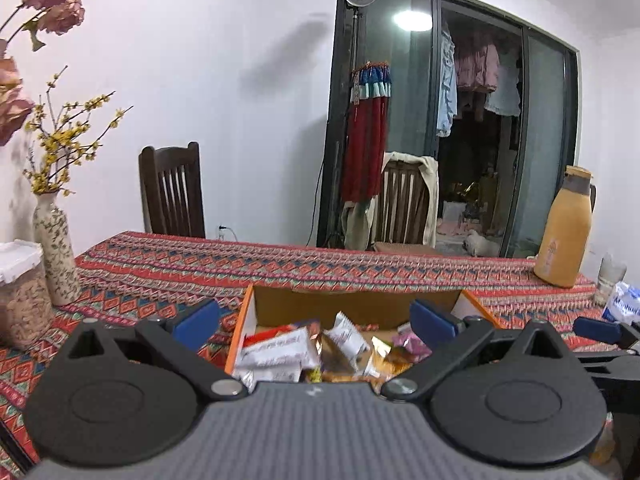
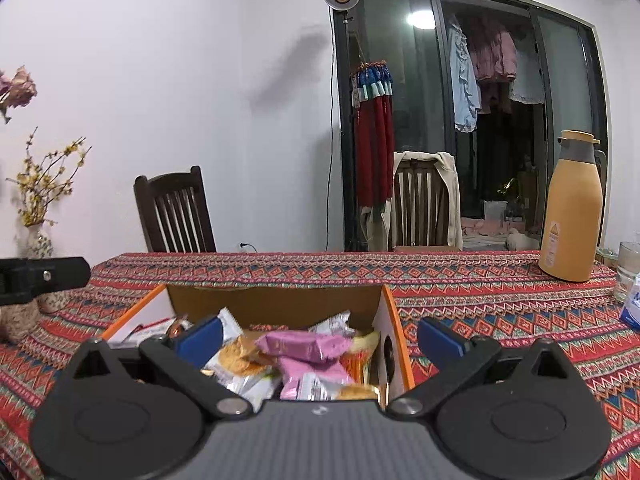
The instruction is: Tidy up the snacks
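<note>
An open cardboard box with orange edges (image 1: 356, 306) (image 2: 276, 302) sits on the patterned tablecloth, filled with several wrapped snacks. A white and red packet (image 1: 276, 350) lies at its left, golden wrappers in the middle. Pink packets (image 2: 308, 350) and a biscuit packet (image 2: 240, 360) lie toward the right side. My left gripper (image 1: 316, 320) hangs open just above the box, nothing between its blue pads. My right gripper (image 2: 320, 338) is open over the box's right half, also holding nothing. Its blue finger (image 1: 596, 329) shows at the right of the left wrist view.
A yellow thermos (image 2: 572, 212) and a glass (image 2: 628, 268) stand at the right, with a blue and white pack (image 1: 624, 304) near them. A flowered vase (image 1: 54, 248) and a lidded jar (image 1: 22, 300) stand at the left. Two wooden chairs (image 2: 176, 212) stand behind the table.
</note>
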{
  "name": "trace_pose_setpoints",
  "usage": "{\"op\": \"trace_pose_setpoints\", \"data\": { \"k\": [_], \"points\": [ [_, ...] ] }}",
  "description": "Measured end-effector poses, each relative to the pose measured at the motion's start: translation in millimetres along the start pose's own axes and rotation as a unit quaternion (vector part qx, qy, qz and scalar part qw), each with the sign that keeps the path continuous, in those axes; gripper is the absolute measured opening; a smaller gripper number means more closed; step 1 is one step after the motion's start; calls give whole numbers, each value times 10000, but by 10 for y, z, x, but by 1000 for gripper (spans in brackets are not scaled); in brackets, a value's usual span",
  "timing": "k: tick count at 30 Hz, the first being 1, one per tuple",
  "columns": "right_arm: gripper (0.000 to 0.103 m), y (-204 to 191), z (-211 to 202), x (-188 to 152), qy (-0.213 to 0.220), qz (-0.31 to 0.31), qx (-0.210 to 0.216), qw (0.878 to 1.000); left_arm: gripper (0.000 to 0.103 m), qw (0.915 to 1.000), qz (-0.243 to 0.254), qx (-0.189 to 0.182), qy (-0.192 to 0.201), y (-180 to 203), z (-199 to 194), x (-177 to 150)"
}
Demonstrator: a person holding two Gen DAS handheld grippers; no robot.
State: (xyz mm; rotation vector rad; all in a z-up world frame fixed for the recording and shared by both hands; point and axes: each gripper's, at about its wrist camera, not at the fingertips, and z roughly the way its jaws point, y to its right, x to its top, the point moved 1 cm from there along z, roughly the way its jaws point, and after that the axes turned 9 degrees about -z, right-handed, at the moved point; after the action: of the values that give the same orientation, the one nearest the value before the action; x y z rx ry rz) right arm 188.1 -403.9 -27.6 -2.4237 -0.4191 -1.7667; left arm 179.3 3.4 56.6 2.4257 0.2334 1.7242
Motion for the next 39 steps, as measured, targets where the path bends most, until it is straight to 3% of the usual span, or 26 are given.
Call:
{"op": "trace_pose_setpoints", "data": {
  "k": [17,39],
  "points": [
    [103,-137,-539,-532,-397,78,143,9991,103,9983,-126,15,-574,-307,-425,-494],
    [103,-208,-589,-843,-802,174,230,9964,103,9940,-56,80,-1089,-376,-504,-860]
  ]
}}
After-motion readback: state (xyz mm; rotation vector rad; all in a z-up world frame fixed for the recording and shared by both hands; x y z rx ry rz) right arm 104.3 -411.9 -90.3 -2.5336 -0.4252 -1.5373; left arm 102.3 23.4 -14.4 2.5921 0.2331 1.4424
